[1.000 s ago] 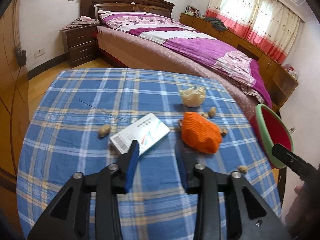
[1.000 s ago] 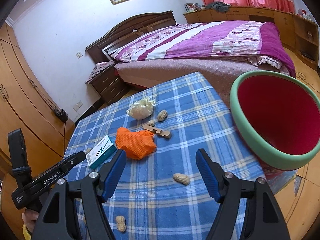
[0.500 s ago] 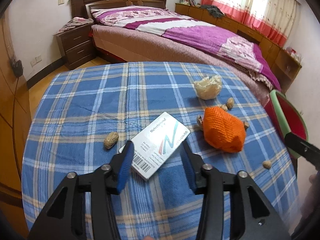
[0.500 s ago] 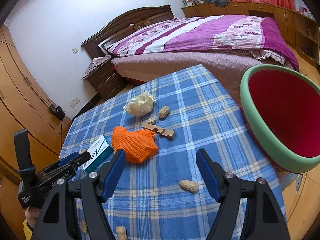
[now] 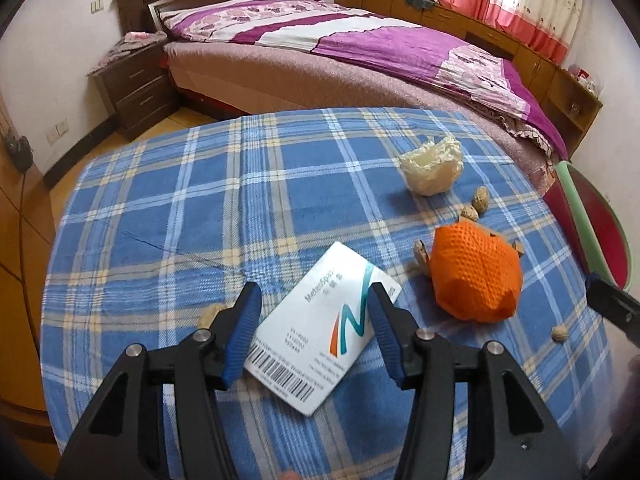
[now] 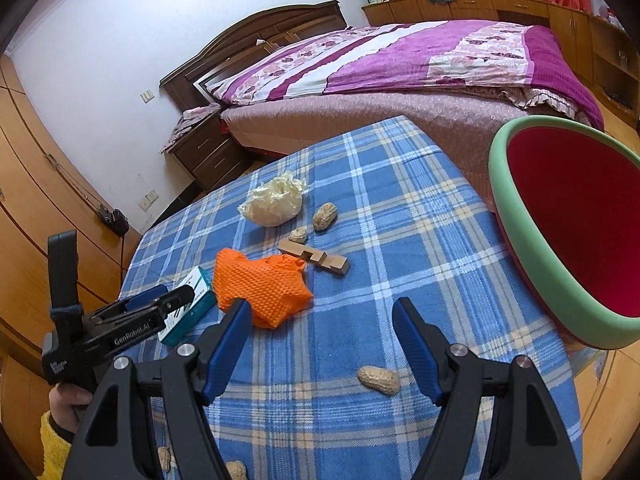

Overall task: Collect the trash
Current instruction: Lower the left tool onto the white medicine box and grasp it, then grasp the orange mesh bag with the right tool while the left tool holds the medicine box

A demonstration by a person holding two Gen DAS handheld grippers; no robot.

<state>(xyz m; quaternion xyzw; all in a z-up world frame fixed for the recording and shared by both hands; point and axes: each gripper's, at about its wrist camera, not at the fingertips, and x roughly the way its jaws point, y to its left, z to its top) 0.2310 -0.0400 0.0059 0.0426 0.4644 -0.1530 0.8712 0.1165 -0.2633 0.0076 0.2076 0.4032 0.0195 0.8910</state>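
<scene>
A white and teal medicine box (image 5: 320, 332) lies flat on the blue plaid tablecloth (image 5: 200, 208). My left gripper (image 5: 313, 294) is open and straddles the box, one blue finger on each side, with a gap showing at the left pad. From the right wrist view the left gripper (image 6: 172, 296) reaches the box (image 6: 192, 294) from the left. An orange net bag (image 6: 260, 284) lies just right of the box. My right gripper (image 6: 320, 308) hangs open above the cloth with nothing between its fingers. A peanut (image 6: 378, 379) lies under its right finger.
A red bin with a green rim (image 6: 520, 216) stands off the table's right edge. Further back lie a crumpled pale plastic bag (image 6: 274, 202), a wooden piece (image 6: 314, 258) and more peanuts (image 6: 325, 216). A bed (image 5: 360, 60) and nightstand stand beyond.
My left gripper moved forward and down over the box, and its jaws widened to either side of it. The right gripper sank slightly toward the table.
</scene>
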